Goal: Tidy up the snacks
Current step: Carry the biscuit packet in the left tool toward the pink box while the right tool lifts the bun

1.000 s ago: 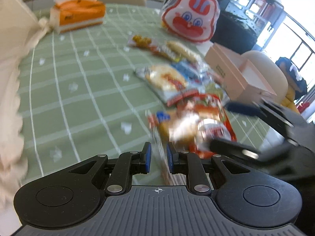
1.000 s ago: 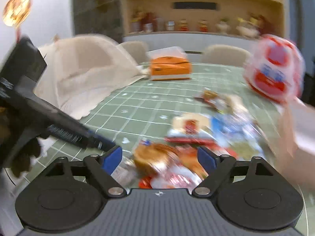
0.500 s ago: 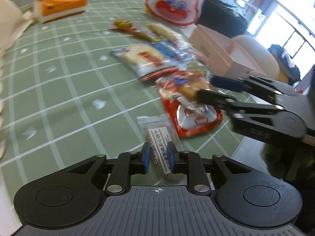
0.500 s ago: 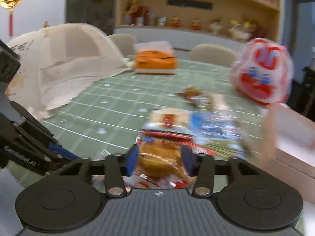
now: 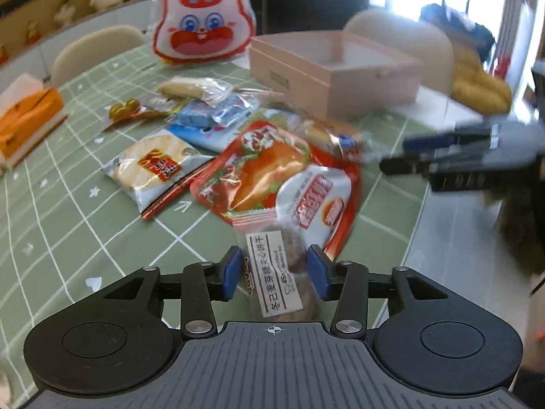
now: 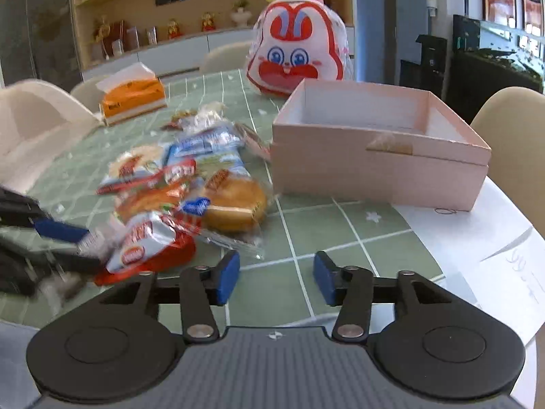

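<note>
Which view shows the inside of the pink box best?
The right wrist view: the pink box sits near, its open top and bare inner walls visible. In the left wrist view the box is farther off and blurred, showing less of its inside.

One pink box (image 6: 374, 167), one tissue box (image 6: 133, 97), one rabbit bag (image 6: 296, 58), two grippers (image 6: 276, 276).
</note>
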`<action>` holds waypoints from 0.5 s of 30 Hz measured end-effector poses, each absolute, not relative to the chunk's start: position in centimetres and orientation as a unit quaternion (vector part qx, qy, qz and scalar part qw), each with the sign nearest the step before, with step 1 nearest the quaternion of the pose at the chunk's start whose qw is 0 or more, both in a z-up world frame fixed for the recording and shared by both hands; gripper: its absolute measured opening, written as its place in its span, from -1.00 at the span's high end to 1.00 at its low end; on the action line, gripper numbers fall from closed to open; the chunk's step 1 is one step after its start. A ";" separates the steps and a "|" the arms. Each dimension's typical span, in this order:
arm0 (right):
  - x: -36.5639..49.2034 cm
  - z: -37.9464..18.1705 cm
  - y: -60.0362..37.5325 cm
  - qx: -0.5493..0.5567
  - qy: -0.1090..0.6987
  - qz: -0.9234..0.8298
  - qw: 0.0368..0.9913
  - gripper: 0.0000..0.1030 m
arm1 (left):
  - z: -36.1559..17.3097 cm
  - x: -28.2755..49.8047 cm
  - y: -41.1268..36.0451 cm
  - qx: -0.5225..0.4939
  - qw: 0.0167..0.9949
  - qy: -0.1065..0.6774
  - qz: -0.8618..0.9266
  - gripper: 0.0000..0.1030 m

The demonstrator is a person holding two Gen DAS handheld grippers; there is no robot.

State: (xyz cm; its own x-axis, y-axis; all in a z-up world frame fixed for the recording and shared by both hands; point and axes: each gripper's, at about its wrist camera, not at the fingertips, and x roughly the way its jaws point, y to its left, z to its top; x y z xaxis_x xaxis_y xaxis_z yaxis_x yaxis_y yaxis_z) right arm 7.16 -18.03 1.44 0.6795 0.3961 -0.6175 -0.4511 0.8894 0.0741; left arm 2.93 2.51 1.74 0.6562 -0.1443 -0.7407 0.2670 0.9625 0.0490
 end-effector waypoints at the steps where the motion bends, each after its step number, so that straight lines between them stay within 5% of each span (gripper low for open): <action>1: 7.1 1.4 -18.1 -0.041 0.323 0.232 0.917 -0.35 | 1.7 2.8 2.3 0.086 0.908 0.394 -0.112 -0.01; 8: 7.1 1.2 -17.1 -0.066 0.343 0.223 0.910 -0.42 | 1.5 2.6 4.1 0.062 0.910 0.392 -0.119 -0.02; 15: 6.9 0.9 -16.1 -0.091 0.372 0.233 0.894 -1.00 | 1.2 1.7 4.8 0.048 0.919 0.370 -0.126 0.00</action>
State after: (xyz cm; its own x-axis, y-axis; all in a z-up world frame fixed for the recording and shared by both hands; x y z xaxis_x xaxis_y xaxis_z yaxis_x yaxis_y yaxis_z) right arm 6.92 -16.13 0.87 0.6157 0.3480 -0.7070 -0.4838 0.8751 0.0095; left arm 1.70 4.78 1.18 0.6938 -0.1961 -0.6930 0.2673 0.9636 -0.0050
